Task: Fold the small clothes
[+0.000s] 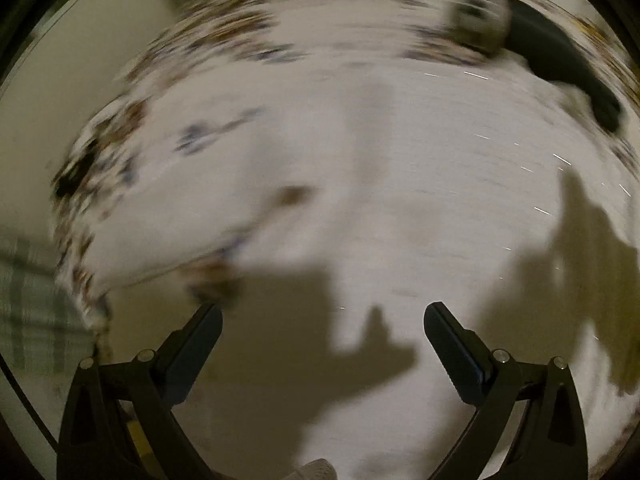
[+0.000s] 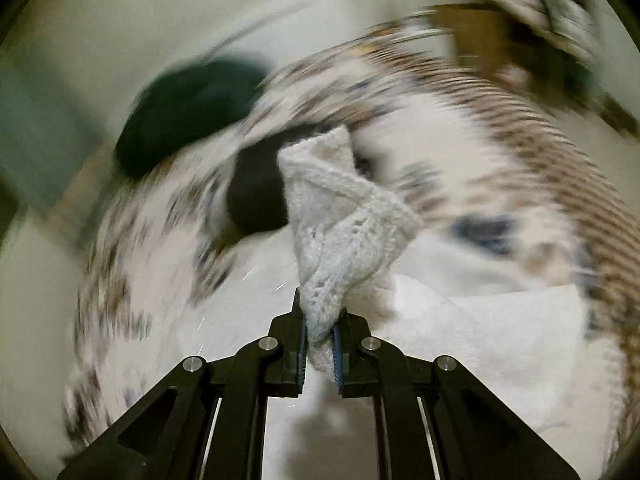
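Note:
My right gripper (image 2: 320, 340) is shut on a small white knitted garment (image 2: 340, 216), which hangs bunched from the jaws above the work surface. My left gripper (image 1: 323, 320) is open and empty, its fingers (image 1: 452, 344) spread wide over a white cloth surface (image 1: 360, 160). A small white knitted piece (image 1: 316, 470) peeks in at the bottom edge of the left wrist view. Both views are blurred by motion.
A white cloth with a brown and blue patterned border (image 2: 560, 184) covers the surface. Dark garments lie at the far side (image 2: 188, 108) (image 1: 560, 56). A white towel-like piece (image 2: 500, 328) lies under the right gripper. A plaid fabric (image 1: 28, 304) shows at the left.

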The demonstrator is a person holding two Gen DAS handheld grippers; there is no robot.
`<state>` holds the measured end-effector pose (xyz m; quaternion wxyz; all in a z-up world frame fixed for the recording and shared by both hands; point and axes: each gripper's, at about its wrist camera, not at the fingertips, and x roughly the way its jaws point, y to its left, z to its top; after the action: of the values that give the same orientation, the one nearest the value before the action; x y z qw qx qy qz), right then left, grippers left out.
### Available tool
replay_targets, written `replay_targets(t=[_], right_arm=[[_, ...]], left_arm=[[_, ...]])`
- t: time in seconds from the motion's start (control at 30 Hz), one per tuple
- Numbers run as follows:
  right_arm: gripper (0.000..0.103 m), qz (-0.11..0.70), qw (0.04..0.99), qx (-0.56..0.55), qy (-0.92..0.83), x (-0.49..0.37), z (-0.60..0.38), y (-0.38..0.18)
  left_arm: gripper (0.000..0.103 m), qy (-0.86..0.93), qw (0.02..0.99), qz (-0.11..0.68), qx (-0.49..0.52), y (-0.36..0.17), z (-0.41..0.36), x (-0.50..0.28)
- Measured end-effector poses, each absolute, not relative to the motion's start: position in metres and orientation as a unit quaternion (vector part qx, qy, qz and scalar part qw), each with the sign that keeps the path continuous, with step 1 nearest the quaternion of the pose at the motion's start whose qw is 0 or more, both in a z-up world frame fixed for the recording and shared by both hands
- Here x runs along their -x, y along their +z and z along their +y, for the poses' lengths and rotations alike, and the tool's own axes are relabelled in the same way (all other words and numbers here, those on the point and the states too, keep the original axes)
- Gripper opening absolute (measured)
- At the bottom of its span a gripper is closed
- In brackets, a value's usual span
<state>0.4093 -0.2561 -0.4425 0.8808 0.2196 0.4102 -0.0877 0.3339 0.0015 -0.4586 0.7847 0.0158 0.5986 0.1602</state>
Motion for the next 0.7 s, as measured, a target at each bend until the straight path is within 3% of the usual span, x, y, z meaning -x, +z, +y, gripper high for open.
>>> replay_targets(t=[0.23, 0.43, 0.53, 0.6, 0.7], right_arm=[[0.011, 0.492, 0.866, -0.085, 0.010, -0.461, -0.070, -0.540], [0.012, 0.540, 0.840, 0.002, 0.049, -0.466, 0.001, -0.592], [0.029, 0.588, 0.800, -0.061, 0.104, -0.467, -0.002, -0.601], [0.067, 0.593, 0.781, -0.138, 0.139, -0.457, -0.021, -0.593], [0.074, 0.586, 0.784, -0.174, 0.111, -0.442, -0.053, -0.578]], left_arm=[[0.103, 0.254, 0.755, 0.603, 0.040, -0.473, 0.117, -0.312], [0.103, 0.280, 0.741, 0.606, 0.075, -0.487, 0.173, -0.303], [0.103, 0.282, 0.739, 0.604, 0.095, -0.490, 0.192, -0.295], [0.103, 0.289, 0.736, 0.602, 0.107, -0.491, 0.206, -0.288], [0.103, 0.299, 0.729, 0.596, 0.151, -0.493, 0.230, -0.276]])
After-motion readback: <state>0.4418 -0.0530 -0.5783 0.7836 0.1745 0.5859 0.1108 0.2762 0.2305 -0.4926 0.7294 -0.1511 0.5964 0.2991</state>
